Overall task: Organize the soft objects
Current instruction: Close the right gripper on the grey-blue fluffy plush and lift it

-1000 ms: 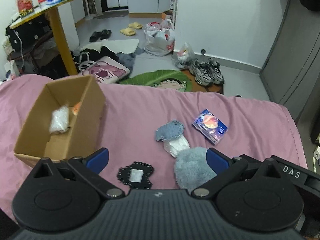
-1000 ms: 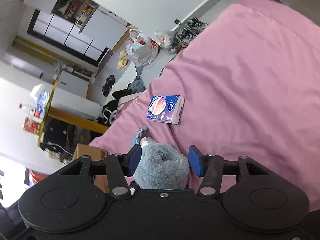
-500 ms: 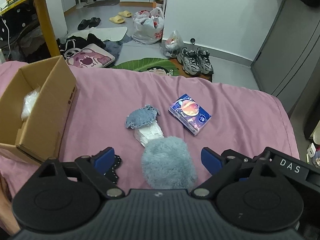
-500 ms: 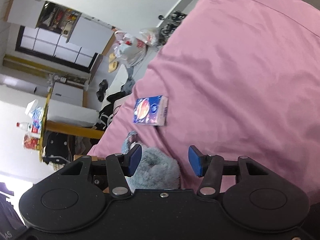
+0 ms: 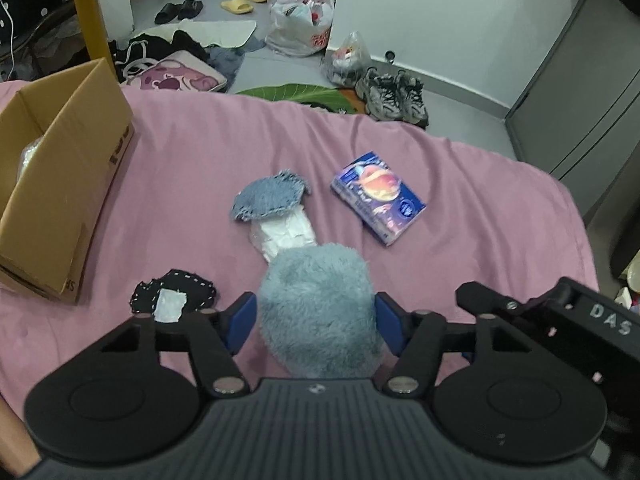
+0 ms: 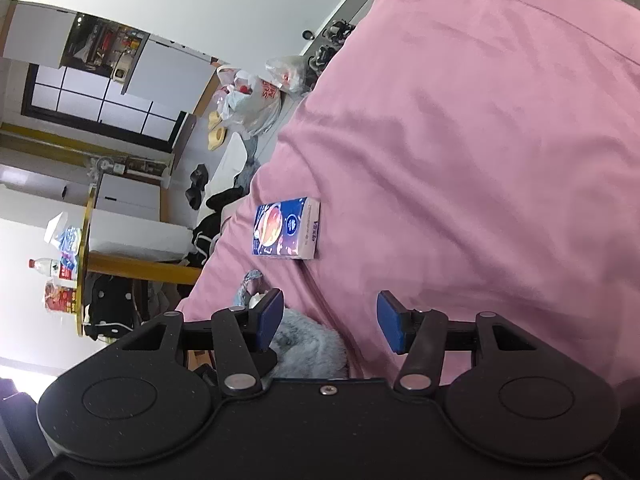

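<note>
Left claw (image 5: pixel 316 322) closing around fluffy grey pad (image 5: pixel 320 312) near the bed's (image 5: pixel 480 208) front edge, pads not yet pressing; likely bound for cardboard box (image 5: pixel 68 168). Right claw (image 6: pixel 330 322) released, empty.

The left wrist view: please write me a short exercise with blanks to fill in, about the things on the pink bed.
1. The fluffy blue-grey ball lies between the blue pads of the ____ gripper, whose jaws are closing.
2. The open cardboard box stands on the ____ bedsheet.
3. The tissue pack with the planet picture lies flat, on the ball's far ____ side in this view.
4. The black patch has a ____ square on it.

Missing words: left; pink; right; white
</note>
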### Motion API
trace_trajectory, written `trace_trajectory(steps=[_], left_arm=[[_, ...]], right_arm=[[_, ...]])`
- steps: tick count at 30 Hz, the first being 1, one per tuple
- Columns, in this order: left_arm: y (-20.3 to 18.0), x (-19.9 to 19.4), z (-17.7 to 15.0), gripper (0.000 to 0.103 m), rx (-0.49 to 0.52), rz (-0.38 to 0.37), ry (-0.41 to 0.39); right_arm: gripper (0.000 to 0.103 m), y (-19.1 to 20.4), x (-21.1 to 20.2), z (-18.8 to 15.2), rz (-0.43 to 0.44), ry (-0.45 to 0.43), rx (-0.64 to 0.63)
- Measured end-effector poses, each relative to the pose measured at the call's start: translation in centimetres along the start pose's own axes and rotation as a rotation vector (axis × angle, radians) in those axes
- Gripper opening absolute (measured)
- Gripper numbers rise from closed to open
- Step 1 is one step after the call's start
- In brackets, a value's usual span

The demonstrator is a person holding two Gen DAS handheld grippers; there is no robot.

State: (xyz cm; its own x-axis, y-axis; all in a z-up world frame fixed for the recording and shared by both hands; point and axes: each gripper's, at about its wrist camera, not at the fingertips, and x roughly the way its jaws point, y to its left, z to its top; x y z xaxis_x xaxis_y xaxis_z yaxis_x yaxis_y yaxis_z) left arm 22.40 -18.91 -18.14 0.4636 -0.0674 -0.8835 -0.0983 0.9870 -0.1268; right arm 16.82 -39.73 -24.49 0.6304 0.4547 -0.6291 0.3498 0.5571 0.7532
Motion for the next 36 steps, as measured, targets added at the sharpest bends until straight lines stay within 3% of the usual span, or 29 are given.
trace_trajectory(steps=[6, 11, 20, 23, 26, 36], left_arm=[[1.6, -0.3, 0.0, 0.039, -0.045, -0.001, 0.001], [2.8, -0.6, -0.2, 0.031, -0.074, -0.008, -0.007], [5.2, -0.4, -0.4, 0.027, -0.136, -0.026, 0.007], [5.7, -0.4, -0.4, 0.025, -0.155, -0.047, 0.005], [5.9, -0.3, -0.4, 0.025, -0.155, -0.059, 0.001], [6.5, 0.7, -0.4, 0.029, -0.196, -0.091, 0.004]], right_arm=[[0.053, 1.3, 1.1, -0.2, 0.016, 0.058, -0.079], [0.053, 1.8, 1.9, -0.3, 0.05, 0.106, -0.09], [0.047, 4.1, 3.7, -1.7, 0.08, 0.169, -0.166], [0.039, 4.5, 4.6, -2.2, 0.055, 0.191, -0.188], [0.037, 4.6, 4.5, -2.4, 0.039, 0.176, -0.199], [0.033, 3.8, 5.2, -2.3, 0.038, 0.195, -0.154]])
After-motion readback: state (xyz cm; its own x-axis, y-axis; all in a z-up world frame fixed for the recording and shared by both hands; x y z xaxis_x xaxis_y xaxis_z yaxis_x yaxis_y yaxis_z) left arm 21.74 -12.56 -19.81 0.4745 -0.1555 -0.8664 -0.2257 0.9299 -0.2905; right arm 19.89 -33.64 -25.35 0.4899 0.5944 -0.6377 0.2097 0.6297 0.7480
